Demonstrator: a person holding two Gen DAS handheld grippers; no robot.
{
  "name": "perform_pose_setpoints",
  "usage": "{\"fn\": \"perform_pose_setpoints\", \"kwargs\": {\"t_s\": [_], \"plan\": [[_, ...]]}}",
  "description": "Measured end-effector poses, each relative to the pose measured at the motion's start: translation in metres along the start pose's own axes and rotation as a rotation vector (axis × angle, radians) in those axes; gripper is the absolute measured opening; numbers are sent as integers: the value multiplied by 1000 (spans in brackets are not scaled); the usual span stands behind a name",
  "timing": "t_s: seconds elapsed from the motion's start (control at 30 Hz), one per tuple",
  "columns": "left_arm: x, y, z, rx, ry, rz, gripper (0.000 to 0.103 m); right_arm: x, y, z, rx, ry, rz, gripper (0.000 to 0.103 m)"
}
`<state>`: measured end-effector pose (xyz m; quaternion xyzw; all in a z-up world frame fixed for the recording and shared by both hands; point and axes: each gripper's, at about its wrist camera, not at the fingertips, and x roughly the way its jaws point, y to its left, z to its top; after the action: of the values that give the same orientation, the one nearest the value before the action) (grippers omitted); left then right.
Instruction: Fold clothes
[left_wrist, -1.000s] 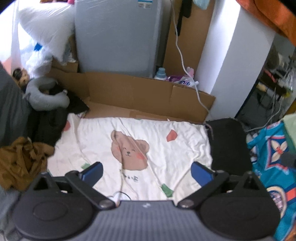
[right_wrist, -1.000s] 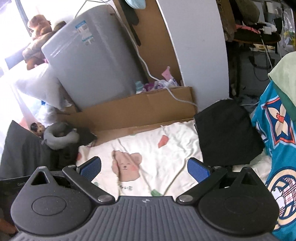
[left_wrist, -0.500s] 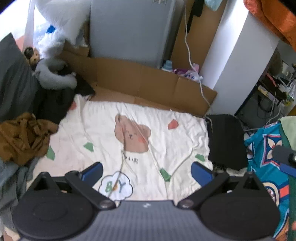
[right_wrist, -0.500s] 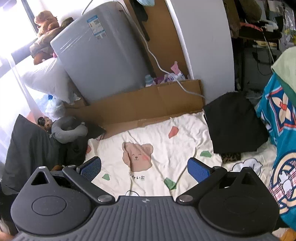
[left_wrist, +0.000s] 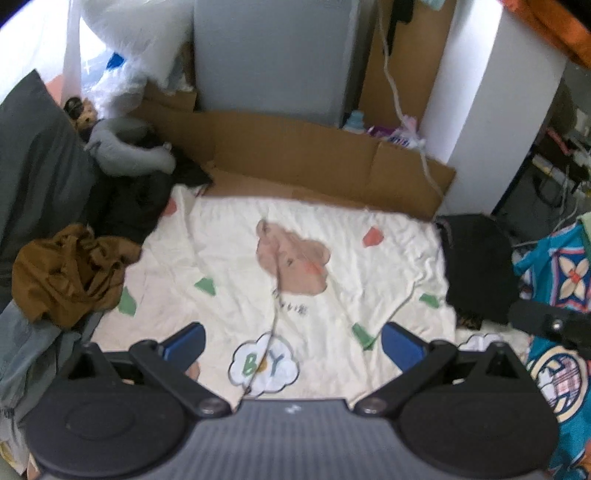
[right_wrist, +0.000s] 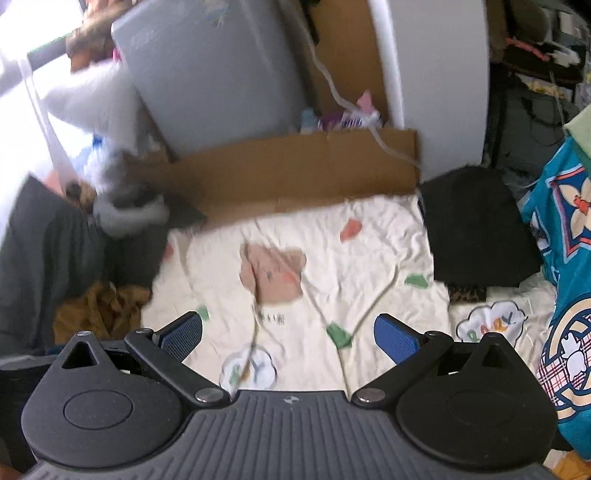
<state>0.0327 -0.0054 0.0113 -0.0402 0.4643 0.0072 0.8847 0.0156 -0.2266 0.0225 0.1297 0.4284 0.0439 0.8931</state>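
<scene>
Both grippers held empty above the bear-print sheet, no garment taken yet.

The left gripper (left_wrist: 291, 341) and right gripper (right_wrist: 288, 334) are seen with fingers wide apart; beyond and left of the fingers lies the crumpled brown garment (left_wrist: 70, 273), judged light, limp and best pinched at an edge, with the folded black garment (right_wrist: 476, 229) further right.

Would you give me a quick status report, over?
Left gripper and right gripper open, empty. Brown garment crumpled, untouched. Black garment lies folded.
</scene>
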Motion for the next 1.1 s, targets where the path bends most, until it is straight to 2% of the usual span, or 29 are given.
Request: {"fn": "perform_pose_setpoints", "kwargs": {"t_s": [0.17,0.27,0.43,0.8,0.97,1.03,1.1], "plan": [[14,12,-8,-19,51,58,102,24,14,-11,-58,81,-16,102],[13,16,-12,-32,57,74,102,28,18,-16,-39,110,-6,102],[9,20,-18,-47,84,66,102,33,30,-27,-107,127,-60,102],[11,0,-34,39,108,69,102,35,27,-41,-132,174,-72,102],[14,2,-34,31,128,63,102,37,22,-46,-125,205,-79,102],[2,-9,-48,-1,128,74,102,36,22,-46,-127,202,-75,102],[0,-8,-48,-11,130,74,102,35,23,-45,-127,199,-70,102]]}}
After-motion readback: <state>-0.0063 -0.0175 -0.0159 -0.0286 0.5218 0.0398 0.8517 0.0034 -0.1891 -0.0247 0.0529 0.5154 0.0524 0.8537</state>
